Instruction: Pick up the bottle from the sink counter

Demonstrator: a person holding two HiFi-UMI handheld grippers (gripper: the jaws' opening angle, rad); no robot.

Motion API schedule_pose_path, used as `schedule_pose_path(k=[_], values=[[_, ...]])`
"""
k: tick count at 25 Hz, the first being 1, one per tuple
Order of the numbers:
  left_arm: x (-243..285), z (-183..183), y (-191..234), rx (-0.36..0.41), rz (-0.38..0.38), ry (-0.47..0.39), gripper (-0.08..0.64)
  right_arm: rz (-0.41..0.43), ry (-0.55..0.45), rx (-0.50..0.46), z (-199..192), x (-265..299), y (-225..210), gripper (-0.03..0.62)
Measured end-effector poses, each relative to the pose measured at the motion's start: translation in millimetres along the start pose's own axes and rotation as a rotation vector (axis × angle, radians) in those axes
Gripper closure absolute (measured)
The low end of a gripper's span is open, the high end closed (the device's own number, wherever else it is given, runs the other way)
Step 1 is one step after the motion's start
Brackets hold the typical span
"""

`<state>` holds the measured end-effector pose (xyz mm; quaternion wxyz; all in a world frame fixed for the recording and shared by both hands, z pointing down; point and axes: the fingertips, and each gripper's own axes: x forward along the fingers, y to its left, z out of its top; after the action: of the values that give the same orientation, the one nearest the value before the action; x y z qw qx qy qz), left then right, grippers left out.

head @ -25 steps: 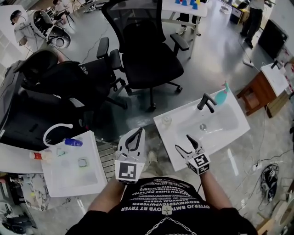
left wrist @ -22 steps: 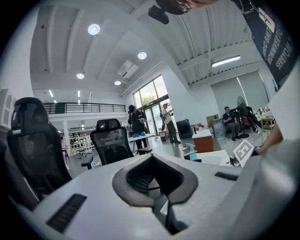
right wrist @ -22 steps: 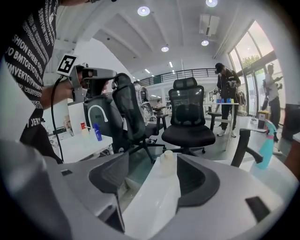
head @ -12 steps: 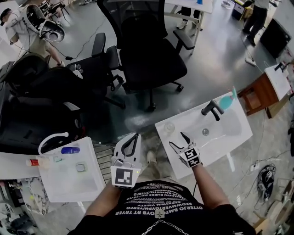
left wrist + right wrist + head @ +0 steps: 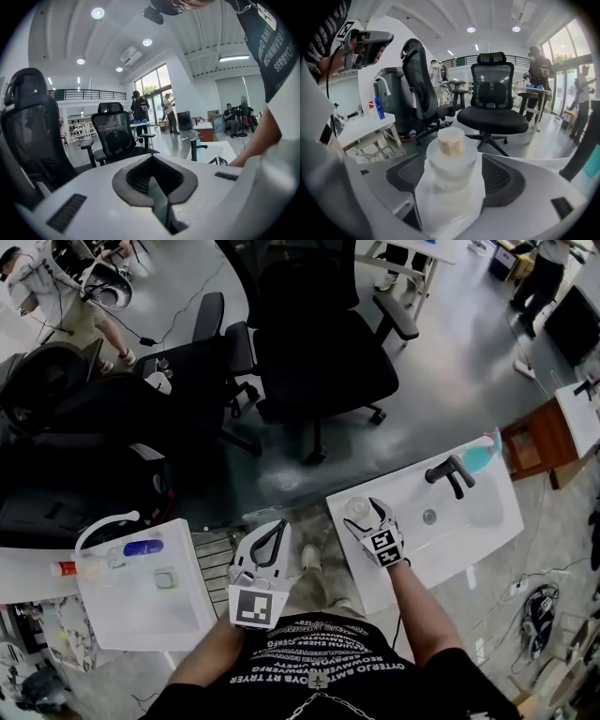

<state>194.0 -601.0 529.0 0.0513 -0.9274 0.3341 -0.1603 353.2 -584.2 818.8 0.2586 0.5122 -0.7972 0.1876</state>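
My left gripper (image 5: 277, 527) holds its two jaws together on nothing, while my right gripper (image 5: 364, 518) is opening its two around the one bottle (image 5: 451, 159) on the sink counter (image 5: 469, 532), its tan cap plain only in the right gripper view.

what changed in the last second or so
The right gripper moved forward over the sink counter to the clear bottle. Its jaws are opening and now straddle the bottle without pressing on it. The bottle has not moved, and the left gripper stays shut, held low.
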Motion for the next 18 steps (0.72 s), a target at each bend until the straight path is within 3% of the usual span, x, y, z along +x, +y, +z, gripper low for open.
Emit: schedule_pose_path(k=[11, 18], values=[[-8, -29, 4, -0.028, 0.009, 0.06, 0.558, -0.026, 0.022, -0.008, -14, 40, -3, 0.239], [-16, -25, -2, -0.017, 0.011, 0.055, 0.558, -0.025, 0.03, -0.042, -14, 37, -3, 0.259]])
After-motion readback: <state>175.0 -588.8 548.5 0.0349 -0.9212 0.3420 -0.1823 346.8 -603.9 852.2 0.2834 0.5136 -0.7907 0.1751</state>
